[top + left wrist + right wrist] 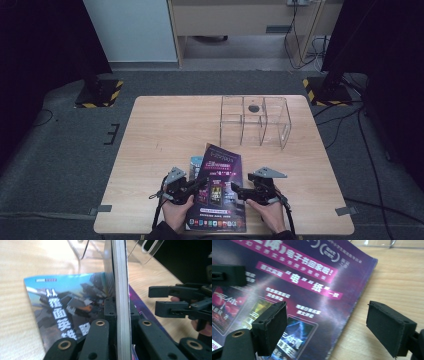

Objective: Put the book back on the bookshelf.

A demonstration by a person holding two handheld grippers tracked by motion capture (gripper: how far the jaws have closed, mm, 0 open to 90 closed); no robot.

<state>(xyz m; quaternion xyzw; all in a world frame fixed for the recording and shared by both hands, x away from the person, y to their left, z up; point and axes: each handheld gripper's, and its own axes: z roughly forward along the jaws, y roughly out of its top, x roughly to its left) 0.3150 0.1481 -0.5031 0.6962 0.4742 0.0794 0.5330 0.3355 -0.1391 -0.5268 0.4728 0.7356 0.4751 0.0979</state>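
Magazine lifted at the desk's near edge

The left hand-held gripper [120,322] clamped the purple magazine [220,185], raising it off a blue one [62,312]; the right hand-held gripper [337,325] gaped wide, ready to help.

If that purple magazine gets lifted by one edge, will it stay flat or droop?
Probably droop: the purple magazine is a thin stack of soft pages. Its glossy cover may slip, though the left gripper clamps its edge firmly. It looks light.

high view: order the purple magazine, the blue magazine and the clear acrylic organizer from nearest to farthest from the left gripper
1. Purple magazine, clamped in the left gripper, just to its right.
2. Blue magazine, lying under the purple one, just beyond the gripper.
3. Clear acrylic organizer, far right of table.
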